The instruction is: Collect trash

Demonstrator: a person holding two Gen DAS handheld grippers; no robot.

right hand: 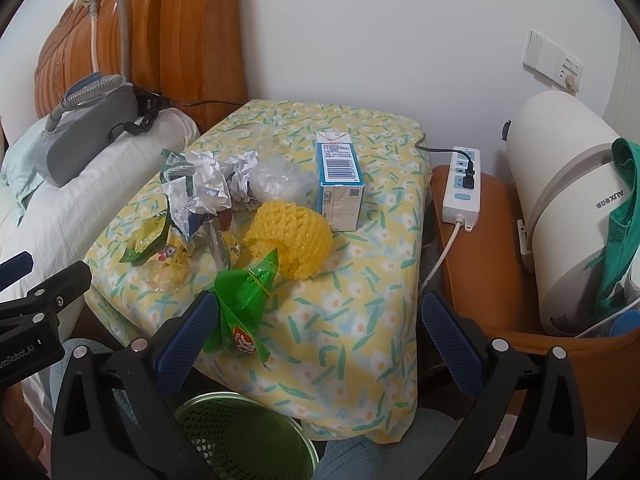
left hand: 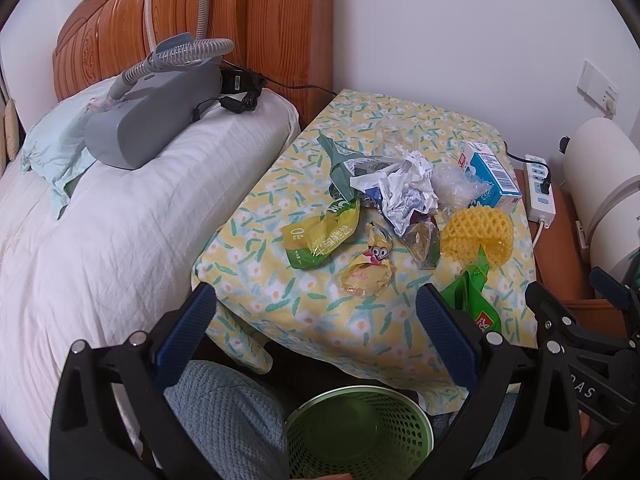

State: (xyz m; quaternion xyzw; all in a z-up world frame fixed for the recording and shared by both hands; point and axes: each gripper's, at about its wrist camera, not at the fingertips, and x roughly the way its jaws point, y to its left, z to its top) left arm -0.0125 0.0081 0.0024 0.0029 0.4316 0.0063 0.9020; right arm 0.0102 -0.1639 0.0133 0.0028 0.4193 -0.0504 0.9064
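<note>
Across the floral tablecloth (left hand: 280, 304) the trash was seen spread in a loose band. At the left lay a yellow-green snack bag (left hand: 320, 236), then a small yellow cartoon wrapper (left hand: 370, 270) just beside it, with crumpled white paper (left hand: 400, 184) farther back and a clear plastic wad (left hand: 454, 184) next to that. A yellow foam fruit net (left hand: 476, 236) sat right of centre, and a blue milk carton (left hand: 494, 178) stood behind it. Nearest the front edge, a green wrapper (right hand: 244, 308) was draped toward the person, its long axis running from the foam net down to the table's lip.

The left gripper (left hand: 320, 340) was held with its fingers spread wide and nothing between them, short of the table edge; the cartoon wrapper lay straight ahead of it, a little to its right. The right gripper (right hand: 320, 344) was likewise spread and empty. The green wrapper's lower end was seen touching or just overlapping its left finger (right hand: 188, 336) in the right wrist view, so the right gripper was judged the nearer one, needing a small shift leftward to straddle the wrapper across its narrow width.

A green mesh wastebasket (left hand: 360, 436) stood below the front edge, beneath both grippers, with nothing visible inside.
</note>
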